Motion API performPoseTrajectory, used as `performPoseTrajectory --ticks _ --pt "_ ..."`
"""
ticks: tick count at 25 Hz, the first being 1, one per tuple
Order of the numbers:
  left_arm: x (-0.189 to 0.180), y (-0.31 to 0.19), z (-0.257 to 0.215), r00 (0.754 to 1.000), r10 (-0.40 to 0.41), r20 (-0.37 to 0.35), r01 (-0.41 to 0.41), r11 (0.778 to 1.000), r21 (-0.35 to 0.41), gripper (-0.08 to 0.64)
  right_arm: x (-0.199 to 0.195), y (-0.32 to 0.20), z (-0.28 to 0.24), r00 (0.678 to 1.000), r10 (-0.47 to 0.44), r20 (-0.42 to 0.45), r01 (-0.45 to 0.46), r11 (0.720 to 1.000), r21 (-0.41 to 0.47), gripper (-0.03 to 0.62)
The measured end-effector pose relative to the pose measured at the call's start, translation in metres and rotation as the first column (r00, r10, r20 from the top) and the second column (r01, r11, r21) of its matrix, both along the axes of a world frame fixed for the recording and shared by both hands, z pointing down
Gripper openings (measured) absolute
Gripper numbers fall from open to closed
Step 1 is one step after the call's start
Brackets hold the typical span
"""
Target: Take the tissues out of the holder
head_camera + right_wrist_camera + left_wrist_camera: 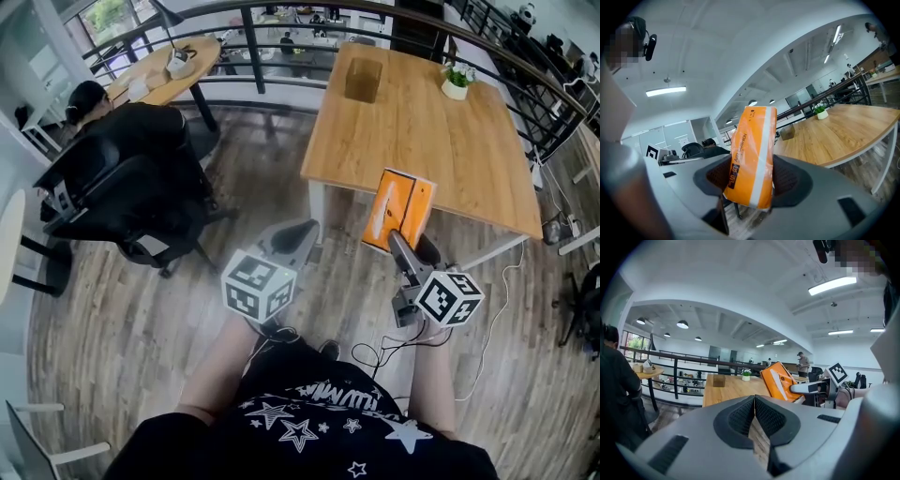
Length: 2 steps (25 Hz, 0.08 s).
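Right hand-held gripper [752, 182]: jaws clamped on the orange tissue pack [752, 150], with the pads pressing both broad faces near its lower end. The rest of the pack stands up past the jaws, slightly tilted.

In the head view the pack sits centre-right, in the air over the wooden floor, just in front of the near edge of the worktop [422, 141].

Left hand-held gripper [753, 411]: jaws together, with nothing between them.

A brown box [362, 80], likely the holder, stands upper centre on the worktop, well apart from the pack.

Handling, by judgement:
- The pack looks light, soft and squashable.
- The film wrap is probably slick.
- A grip across the flat faces, nearer mid-body, should stop it swinging.
- Firm pressure is fine, since there is nothing to break.
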<state>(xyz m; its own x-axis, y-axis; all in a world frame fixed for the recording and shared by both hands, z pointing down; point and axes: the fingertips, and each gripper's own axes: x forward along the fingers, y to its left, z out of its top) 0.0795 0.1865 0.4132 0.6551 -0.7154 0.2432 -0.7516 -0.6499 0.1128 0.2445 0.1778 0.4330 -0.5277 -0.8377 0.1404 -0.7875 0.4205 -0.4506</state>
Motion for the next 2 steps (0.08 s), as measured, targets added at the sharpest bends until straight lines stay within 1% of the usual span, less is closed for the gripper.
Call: performPoseTrajectory --ticks 2 --pt "-0.0099 0.0002 -0.0053 1.000 -0.008 -0.003 0.008 1.000 -0.006 0.015 -0.0052 0.0000 -0.0051 1.000 0.002 -0.002 -0.002 1.000 -0.004 0.250"
